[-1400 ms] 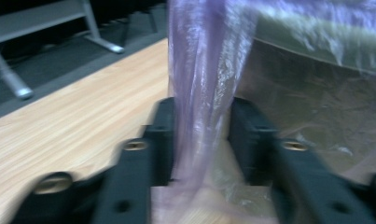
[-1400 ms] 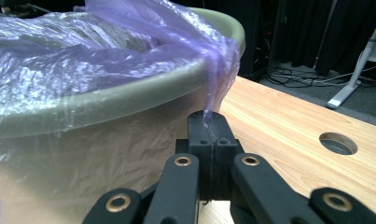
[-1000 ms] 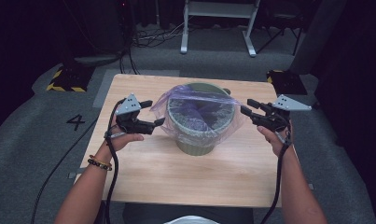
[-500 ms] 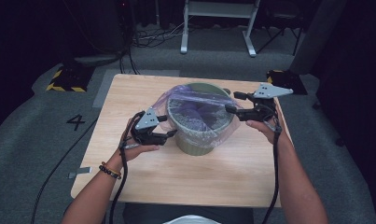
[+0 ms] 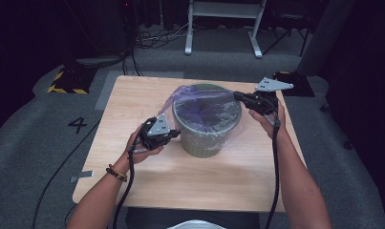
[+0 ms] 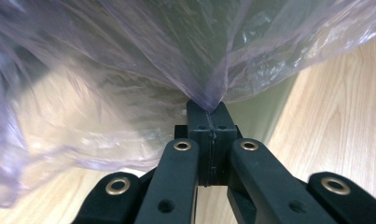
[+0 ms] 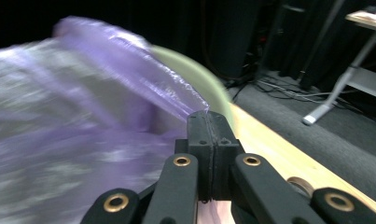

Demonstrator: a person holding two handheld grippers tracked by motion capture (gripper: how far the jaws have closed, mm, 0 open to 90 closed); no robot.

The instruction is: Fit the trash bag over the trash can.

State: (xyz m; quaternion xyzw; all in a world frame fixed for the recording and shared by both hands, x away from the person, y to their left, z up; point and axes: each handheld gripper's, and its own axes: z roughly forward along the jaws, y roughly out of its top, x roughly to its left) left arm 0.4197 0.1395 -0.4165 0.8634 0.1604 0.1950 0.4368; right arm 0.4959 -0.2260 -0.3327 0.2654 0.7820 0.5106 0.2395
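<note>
A green bin [image 5: 203, 138] stands mid-table with a clear purple plastic bag [image 5: 205, 106] draped in and over it. My left gripper [image 5: 175, 135] is low at the bin's left side, shut on the bag's edge; the left gripper view has the film [image 6: 176, 56] gathered into its closed jaws. My right gripper [image 5: 237, 96] is at the bin's far right rim, shut on the bag's edge, and in the right gripper view the purple film [image 7: 143, 79] stretches from its closed jaws over the bin rim [image 7: 199, 77].
The wooden table [image 5: 190, 176] has bare surface in front of the bin. A white metal stand [image 5: 223, 24] and cables lie on the grey floor beyond. A yellow-black striped block [image 5: 66, 82] sits off the table's far left corner.
My left gripper has dropped lower and nearer along the bin's left side, pulling the bag down. My right gripper has moved farther back to the bin's far right rim.
</note>
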